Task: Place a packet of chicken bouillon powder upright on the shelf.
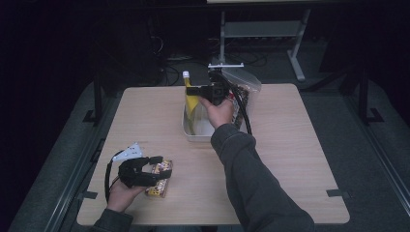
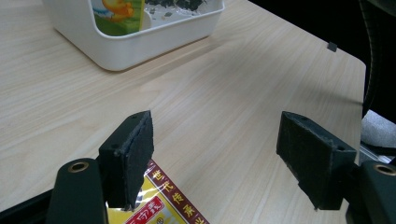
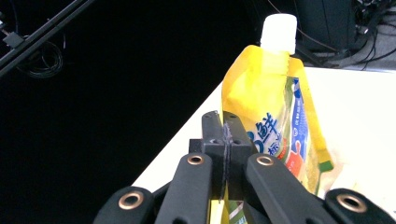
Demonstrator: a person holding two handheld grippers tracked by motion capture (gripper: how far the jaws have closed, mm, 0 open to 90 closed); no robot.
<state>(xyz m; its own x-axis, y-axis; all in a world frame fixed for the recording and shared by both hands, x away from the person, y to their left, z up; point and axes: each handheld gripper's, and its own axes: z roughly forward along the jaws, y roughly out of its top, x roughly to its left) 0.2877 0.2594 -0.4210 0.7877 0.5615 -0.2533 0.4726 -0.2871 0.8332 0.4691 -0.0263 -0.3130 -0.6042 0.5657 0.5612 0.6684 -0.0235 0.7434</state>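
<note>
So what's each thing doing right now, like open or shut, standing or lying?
Yellow pouch: upright in the tub, cap on, edge pinched.
Right tool: shut on the yellow pouch.
Left tool: open, over the snack packet.
Snack packet: lying flat on the table.
White tub: upright, open top.

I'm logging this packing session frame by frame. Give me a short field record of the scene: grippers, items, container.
left gripper: open, jaws apart over the snack packet at the table's near left
right gripper: shut on the yellow pouch
yellow pouch: upright, white cap on top, lower end inside the white bin
white bin: mid-table, far side
clear bag: in the bin behind the right hand, dark contents
snack packet: yellow and red, flat on the table
</note>
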